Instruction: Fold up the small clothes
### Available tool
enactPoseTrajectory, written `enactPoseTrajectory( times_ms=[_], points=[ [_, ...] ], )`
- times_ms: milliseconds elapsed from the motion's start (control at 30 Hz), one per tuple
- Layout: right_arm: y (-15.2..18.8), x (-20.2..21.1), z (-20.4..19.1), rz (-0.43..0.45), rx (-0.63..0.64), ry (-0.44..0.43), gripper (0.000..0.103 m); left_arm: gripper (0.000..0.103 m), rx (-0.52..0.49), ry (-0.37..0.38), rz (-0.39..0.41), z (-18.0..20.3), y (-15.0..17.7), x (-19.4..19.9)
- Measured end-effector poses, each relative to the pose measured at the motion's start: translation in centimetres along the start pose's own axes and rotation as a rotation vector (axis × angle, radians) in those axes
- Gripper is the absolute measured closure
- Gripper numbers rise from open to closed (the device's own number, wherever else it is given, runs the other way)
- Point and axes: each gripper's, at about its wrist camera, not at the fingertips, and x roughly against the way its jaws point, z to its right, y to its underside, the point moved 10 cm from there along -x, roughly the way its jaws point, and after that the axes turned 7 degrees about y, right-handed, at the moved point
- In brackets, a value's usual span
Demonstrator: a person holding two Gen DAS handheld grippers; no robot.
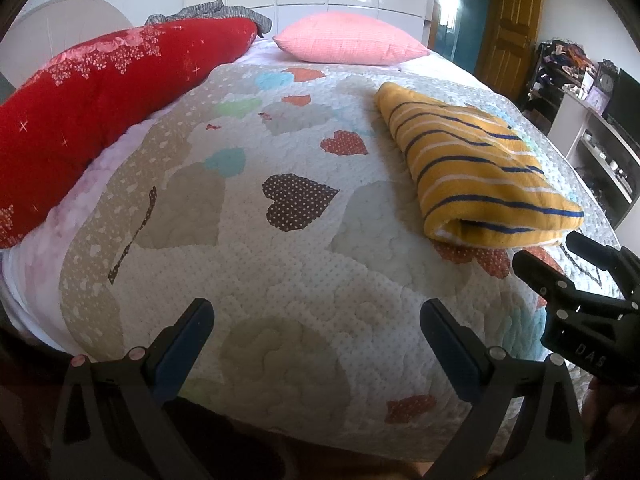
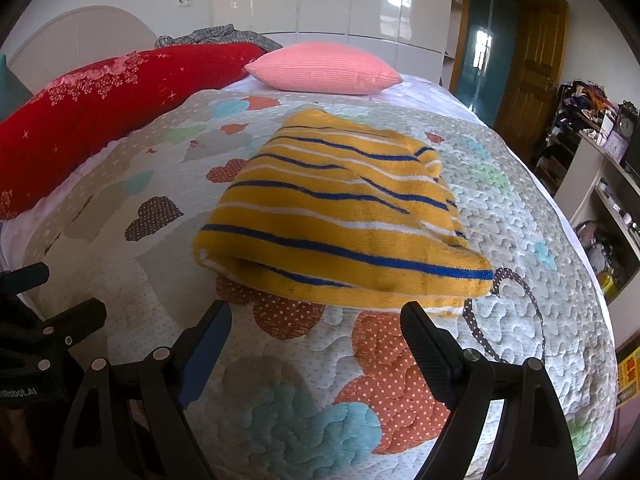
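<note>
A yellow garment with blue and white stripes (image 2: 340, 216) lies folded on the quilted bedspread (image 2: 280, 400); it also shows at the right of the left wrist view (image 1: 480, 168). My right gripper (image 2: 316, 320) is open and empty, just in front of the garment's near edge, not touching it. My left gripper (image 1: 316, 316) is open and empty over bare quilt (image 1: 280, 260), to the left of the garment. The right gripper also shows at the right edge of the left wrist view (image 1: 560, 256), and the left gripper at the left edge of the right wrist view (image 2: 48, 304).
A long red cushion (image 1: 100, 100) lies along the bed's left side. A pink pillow (image 2: 324, 68) sits at the head, with grey cloth (image 2: 220, 38) behind. White wardrobes and a wooden door (image 2: 532, 76) stand beyond. Cluttered shelves (image 2: 600, 160) line the right side.
</note>
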Motion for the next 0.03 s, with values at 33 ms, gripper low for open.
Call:
enactPoseTrajectory(
  times_ms=[33],
  points=[
    [0.01, 0.00, 0.09, -0.001, -0.003, 0.000, 0.013, 0.000, -0.003, -0.005, -0.001, 0.07, -0.03, 0.00]
  ],
)
